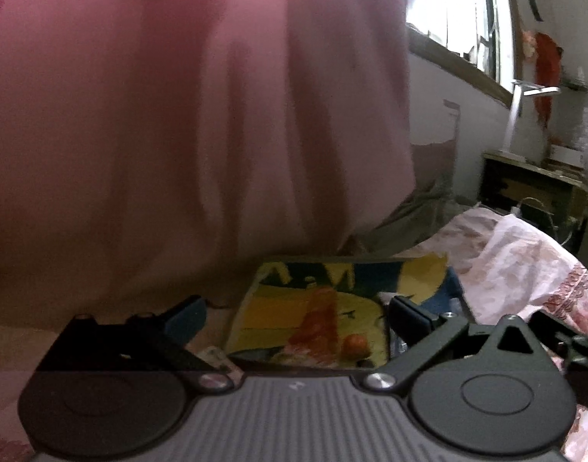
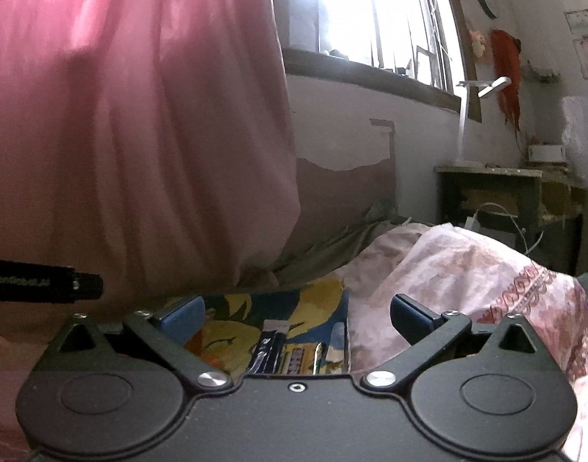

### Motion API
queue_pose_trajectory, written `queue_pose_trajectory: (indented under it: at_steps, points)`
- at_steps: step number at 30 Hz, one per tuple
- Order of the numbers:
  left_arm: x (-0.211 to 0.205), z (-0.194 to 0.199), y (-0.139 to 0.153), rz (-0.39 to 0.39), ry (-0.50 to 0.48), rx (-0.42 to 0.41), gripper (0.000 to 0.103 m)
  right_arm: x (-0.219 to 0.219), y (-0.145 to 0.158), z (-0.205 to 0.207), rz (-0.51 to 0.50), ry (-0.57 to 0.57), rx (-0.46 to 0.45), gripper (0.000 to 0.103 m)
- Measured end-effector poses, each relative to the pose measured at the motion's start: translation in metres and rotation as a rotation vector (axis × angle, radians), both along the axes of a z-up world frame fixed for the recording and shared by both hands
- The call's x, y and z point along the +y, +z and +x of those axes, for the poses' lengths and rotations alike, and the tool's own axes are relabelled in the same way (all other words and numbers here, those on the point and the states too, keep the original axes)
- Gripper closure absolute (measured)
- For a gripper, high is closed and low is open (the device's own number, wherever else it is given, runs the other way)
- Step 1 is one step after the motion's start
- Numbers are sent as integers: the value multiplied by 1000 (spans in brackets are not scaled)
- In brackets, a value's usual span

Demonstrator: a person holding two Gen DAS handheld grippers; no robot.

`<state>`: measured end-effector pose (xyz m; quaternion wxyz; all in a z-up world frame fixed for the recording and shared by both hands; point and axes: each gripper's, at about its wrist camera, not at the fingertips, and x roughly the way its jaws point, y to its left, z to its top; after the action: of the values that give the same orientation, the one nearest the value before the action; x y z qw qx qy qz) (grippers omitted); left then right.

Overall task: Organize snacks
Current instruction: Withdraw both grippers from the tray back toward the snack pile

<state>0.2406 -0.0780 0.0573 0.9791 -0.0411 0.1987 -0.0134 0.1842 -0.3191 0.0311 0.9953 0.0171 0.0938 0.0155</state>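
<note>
Behind pink curtain (image 1: 178, 115), blurred snack packet (image 1: 313, 315)

Two low wrist views toward window (image 2: 371, 15), sharing pink curtain (image 1: 178, 115).

A bed (image 2: 324, 238) carries a yellow-blue snack packet (image 1: 313, 315) beside a crumpled floral blanket (image 2: 467, 269)
</note>
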Motion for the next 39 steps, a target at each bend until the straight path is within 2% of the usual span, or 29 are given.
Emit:
queue_pose_trajectory:
  at_steps: [10, 14, 19, 29, 34, 39]
  points:
    - [43, -40, -15, 45, 48, 45, 0, 19, -10, -39, 44, 33, 52, 1]
    - [60, -52, -26, 40, 68, 74, 0, 31, -16, -50, 48, 51, 82, 1]
    - [77, -63, -40, 33, 75, 99, 0, 47, -20, -63, 65, 82, 79, 1]
    - [100, -73, -70, 38, 75, 148, 0, 80, -34, -72, 30, 136, 112, 1]
    - [102, -70, -85, 78, 55, 173, 0, 88, -49, -66, -4, 164, 156, 1]
    - [100, -63, -94, 94, -26, 179, 0, 94, -66, -57, -39, 187, 219, 1]
